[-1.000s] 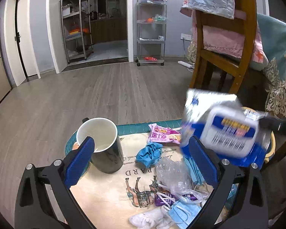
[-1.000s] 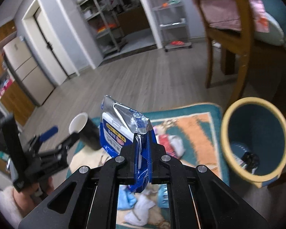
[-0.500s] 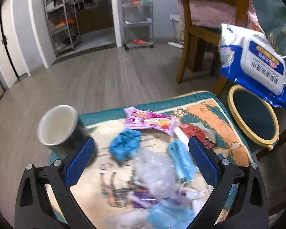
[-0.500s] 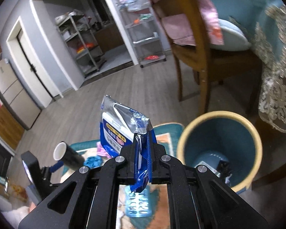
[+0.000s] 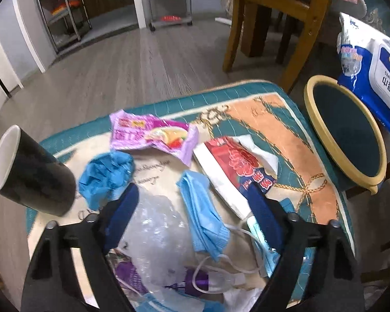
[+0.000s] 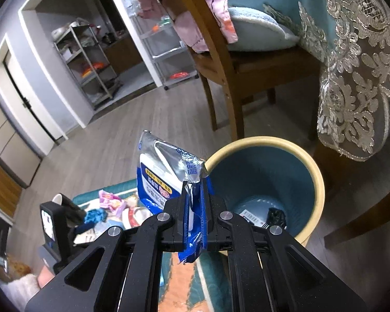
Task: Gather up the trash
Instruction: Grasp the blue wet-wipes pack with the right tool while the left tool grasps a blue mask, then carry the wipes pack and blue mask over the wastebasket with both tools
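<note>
The wipes pack hangs from the right claw, which is clamped on its crimped end, over the near rim of the bin. It is an empty-looking foil pouch: light, floppy and slick, so the flat seam is the sound place to pinch it. The bin holds a few scraps at the bottom and stands on the floor just off the mat's right edge.

The left claw is closing, its jaws still apart, with the clear plastic and blue mask between them but not yet pressed. Both are soft and weightless; the plastic will crumple and may slip, so a bunched fold is probably the best hold.

Around them on the mat lie a pink wrapper, a blue wad and a red pouch; a mug sits at the left edge. Beyond are wood flooring, a chair and steel shelves.
</note>
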Demonstrator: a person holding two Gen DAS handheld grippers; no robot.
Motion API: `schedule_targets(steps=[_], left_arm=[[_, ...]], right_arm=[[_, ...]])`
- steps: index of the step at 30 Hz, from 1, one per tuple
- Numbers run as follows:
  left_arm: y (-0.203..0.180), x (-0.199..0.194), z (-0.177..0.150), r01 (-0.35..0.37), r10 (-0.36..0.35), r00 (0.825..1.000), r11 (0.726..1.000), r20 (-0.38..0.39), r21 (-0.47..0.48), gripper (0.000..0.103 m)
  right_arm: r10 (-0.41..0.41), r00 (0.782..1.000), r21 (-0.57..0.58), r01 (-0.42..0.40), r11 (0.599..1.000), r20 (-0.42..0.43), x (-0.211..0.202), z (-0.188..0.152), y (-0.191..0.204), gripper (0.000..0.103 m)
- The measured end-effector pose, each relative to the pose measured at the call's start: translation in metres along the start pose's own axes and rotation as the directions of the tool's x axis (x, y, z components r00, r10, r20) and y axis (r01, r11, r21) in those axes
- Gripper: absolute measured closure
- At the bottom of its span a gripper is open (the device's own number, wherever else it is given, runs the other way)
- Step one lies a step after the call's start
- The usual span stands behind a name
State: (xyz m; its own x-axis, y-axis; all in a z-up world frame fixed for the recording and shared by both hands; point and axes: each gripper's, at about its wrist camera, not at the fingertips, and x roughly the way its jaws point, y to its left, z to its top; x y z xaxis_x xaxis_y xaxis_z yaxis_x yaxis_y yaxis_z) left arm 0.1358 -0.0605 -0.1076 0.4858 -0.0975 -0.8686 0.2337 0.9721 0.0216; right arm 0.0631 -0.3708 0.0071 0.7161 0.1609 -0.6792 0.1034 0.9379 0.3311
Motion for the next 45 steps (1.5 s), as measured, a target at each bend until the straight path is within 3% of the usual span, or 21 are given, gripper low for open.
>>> schedule_targets(steps=[2,6,10,16,20,29,37,45], left_arm=[[0.000,0.007,-0.002,-0.011,0.011,0.999,1.000,-0.039,0.012,0.037],[0.003,0.018,-0.007,-0.011,0.014,0.994,1.000,-0.105,0.023,0.076],[0.008,0.007,-0.007,0.004,-0.003,0.996,1.000,-0.086,0.007,0.090],[0.007,-0.031,0.001,0.033,-0.033,0.999,0.999,0.027,0.012,0.094],[0.002,-0.063,0.009,0.074,-0.077,0.990,0.997,0.118,0.025,0.094],[-0.019,-0.119,0.024,0.219,-0.232,0.932,0.973,0.278,0.076,0.094],[-0.050,-0.117,0.036,0.244,-0.268,0.918,0.963,0.291,0.118,0.094],[-0.103,-0.096,0.045,0.256,-0.306,0.916,0.944,0.258,0.210,0.094]], right_arm=[[0.004,1.000,-0.001,-0.004,1.000,-0.001,0.000,0.000,0.001,0.094],[0.012,1.000,-0.009,-0.012,1.000,0.000,0.000,0.001,0.004,0.094],[0.006,1.000,-0.010,-0.006,1.000,0.006,-0.001,0.002,0.004,0.094],[-0.008,1.000,-0.011,0.009,1.000,0.016,-0.002,0.003,0.004,0.094],[-0.018,1.000,0.002,0.018,1.000,0.025,-0.004,0.005,0.002,0.094],[-0.042,0.997,0.047,0.039,0.998,0.068,-0.017,0.014,-0.011,0.094],[-0.109,0.989,0.098,0.099,0.990,0.102,-0.025,0.023,-0.039,0.094],[-0.196,0.980,0.156,0.188,0.970,0.040,-0.007,0.015,-0.076,0.094]])
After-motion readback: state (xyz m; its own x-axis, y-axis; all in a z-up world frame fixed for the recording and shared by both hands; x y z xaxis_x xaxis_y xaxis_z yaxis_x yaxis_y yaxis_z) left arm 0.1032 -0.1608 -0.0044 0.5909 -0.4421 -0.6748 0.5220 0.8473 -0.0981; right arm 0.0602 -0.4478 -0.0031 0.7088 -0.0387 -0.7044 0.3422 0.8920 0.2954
